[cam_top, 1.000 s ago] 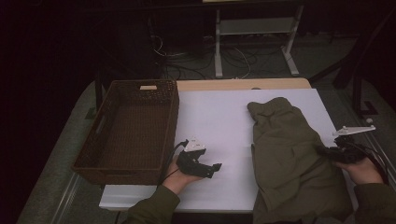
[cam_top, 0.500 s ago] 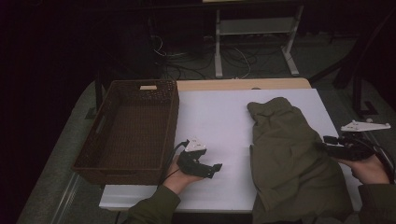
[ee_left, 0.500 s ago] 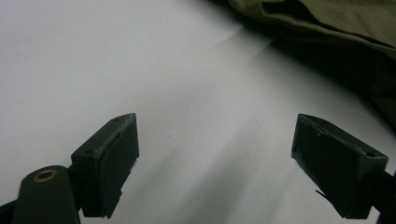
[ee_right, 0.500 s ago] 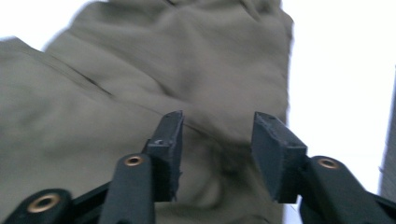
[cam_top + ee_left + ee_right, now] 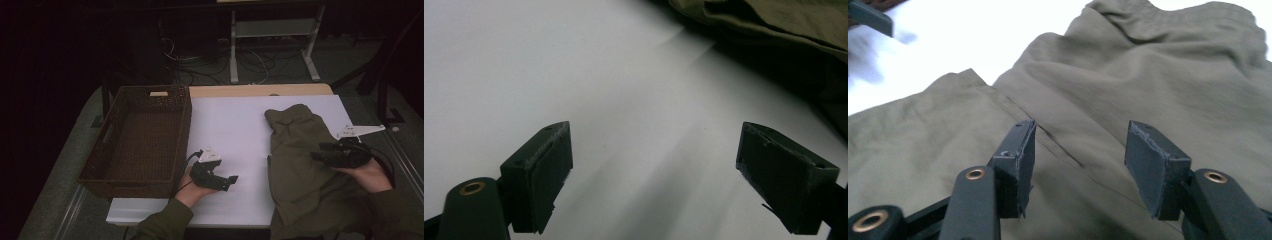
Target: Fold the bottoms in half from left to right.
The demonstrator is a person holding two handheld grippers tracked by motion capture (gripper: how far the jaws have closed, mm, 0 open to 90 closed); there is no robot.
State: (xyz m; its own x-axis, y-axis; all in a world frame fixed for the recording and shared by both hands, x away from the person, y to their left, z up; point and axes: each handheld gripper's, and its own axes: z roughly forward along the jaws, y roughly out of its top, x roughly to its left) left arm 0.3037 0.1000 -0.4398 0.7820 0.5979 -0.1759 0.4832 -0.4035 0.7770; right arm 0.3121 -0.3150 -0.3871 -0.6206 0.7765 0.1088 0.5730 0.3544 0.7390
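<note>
- we see the olive-green crumpled cloth garment (image 5: 305,180) spread over the right part of the white table sheet (image 5: 235,125), running from the sheet's far half down to its near edge.
- our right gripper (image 5: 320,151) sits above the garment's right side, held in the right hand (image 5: 367,172), with its tips pointing left across the cloth toward the sheet's middle.
- in the right gripper view, that right gripper (image 5: 1077,165) has its two black jaws standing apart; they have just been opening, and nothing is clamped between them.
- the garment (image 5: 1128,100) lies beneath and beyond those jaws there, with a stitched seam running through the gap; we cannot tell whether the pads brush the fabric.
- our left gripper (image 5: 227,181) rests low on the bare white sheet, well to the left of the garment and just right of the dark brown woven rectangular basket (image 5: 137,145).
- in the left gripper view, the left gripper (image 5: 654,175) has its jaws spread wide over plain white sheet (image 5: 574,75), holding nothing.
- the garment's edge (image 5: 784,20) lies beyond those tips, toward the upper right of that view, apart from them.
- the basket stands on the sheet's left, well apart from the garment.
</note>
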